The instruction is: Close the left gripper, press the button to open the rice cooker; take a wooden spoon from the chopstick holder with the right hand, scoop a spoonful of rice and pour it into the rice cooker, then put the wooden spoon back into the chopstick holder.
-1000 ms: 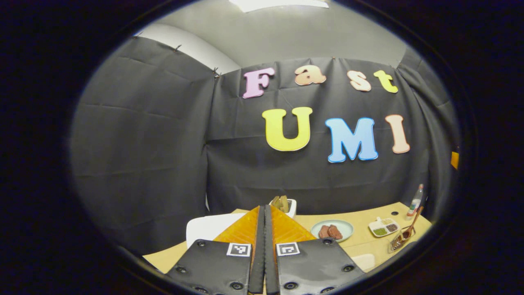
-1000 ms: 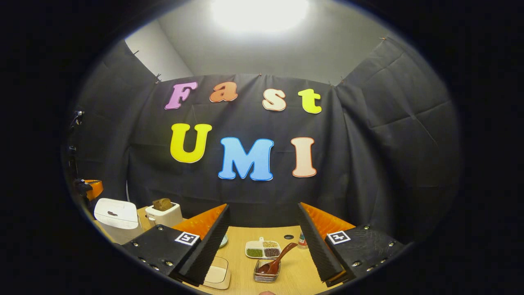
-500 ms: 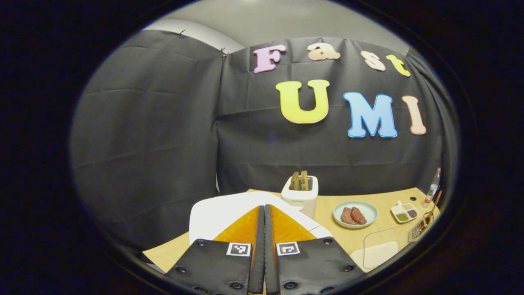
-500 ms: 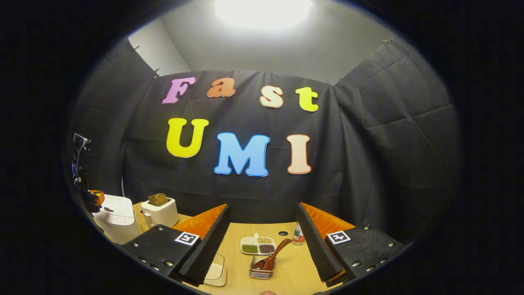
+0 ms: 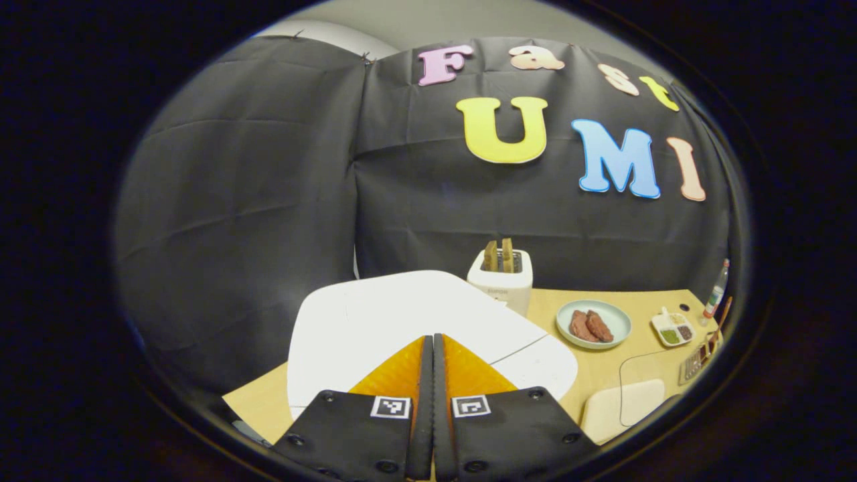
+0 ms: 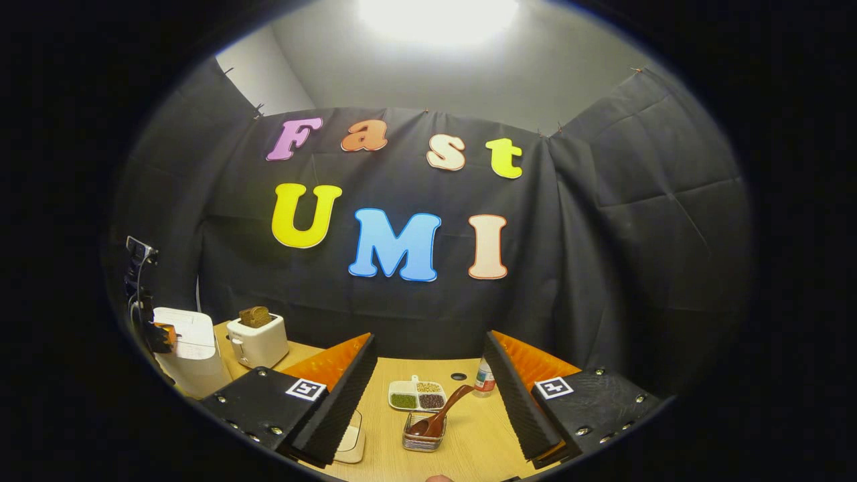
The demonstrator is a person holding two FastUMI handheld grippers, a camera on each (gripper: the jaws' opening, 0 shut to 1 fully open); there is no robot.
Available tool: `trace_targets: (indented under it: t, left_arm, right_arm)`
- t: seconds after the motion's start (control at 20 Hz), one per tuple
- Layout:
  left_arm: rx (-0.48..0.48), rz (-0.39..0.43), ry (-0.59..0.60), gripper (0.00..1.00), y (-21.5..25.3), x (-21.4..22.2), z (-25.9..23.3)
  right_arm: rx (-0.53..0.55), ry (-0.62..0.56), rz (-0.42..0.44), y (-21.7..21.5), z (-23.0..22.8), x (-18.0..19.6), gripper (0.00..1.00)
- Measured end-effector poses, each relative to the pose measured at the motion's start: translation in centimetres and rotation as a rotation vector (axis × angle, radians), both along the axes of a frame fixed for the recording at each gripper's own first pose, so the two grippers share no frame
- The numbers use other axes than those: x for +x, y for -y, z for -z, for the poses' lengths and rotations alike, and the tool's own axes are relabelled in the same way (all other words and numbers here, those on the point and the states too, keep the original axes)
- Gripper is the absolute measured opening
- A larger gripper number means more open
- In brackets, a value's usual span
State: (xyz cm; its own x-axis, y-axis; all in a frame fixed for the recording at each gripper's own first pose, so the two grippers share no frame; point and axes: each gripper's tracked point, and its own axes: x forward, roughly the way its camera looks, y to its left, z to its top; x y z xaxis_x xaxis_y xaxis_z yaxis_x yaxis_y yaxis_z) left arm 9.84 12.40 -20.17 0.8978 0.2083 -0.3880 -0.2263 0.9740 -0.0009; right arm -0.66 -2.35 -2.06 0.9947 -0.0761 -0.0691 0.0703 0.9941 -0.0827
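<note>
Left gripper view: the left hand-held gripper is seen with its fingers pressed flat together, nothing between them, so step one looks done. It's hovering just over the rice cooker, a smooth white rounded-square lid that's not popped yet; the button itself can't be made out. Further back on the pale wooden desk a white toaster with two slices is spotted, plus a round plate.

Right gripper view: the right hand-held gripper is held wide open and empty, well back from everything. The wooden spoon, dark and glossy, is still leaning in the chopstick holder, a small clear boxy thing. The cooker is seen far left, with the left hand-held gripper at it. So pressing, scooping, pouring and returning are all judged as left to do.
</note>
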Motion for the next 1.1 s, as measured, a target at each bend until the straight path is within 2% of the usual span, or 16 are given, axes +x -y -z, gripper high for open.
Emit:
trace_targets:
  t: [0.05,0.4,0.65,0.8,1.1]
  left_arm:
    - [0.01,0.0,0.026,0.12,0.0,0.0,-0.5]
    - [0.035,0.0,0.021,0.09,-0.3,0.1,-1.3]
    - [0.101,-0.022,0.118,0.12,-0.8,0.3,-6.7]
    - [0.133,-0.032,0.188,0.1,-1.3,0.7,-10.3]
    - [0.179,-0.002,0.332,0.1,0.5,-0.9,-17.5]
  right_arm:
    - [-0.001,0.0,0.0,0.1,0.0,0.0,0.98]
    - [0.009,0.0,-0.012,0.3,0.0,0.5,0.98]
    - [0.021,-0.006,-0.026,0.4,0.4,1.2,0.98]
    - [0.02,-0.008,-0.031,0.6,0.9,1.7,0.98]
    - [0.035,-0.014,-0.028,1.6,2.1,3.2,0.98]
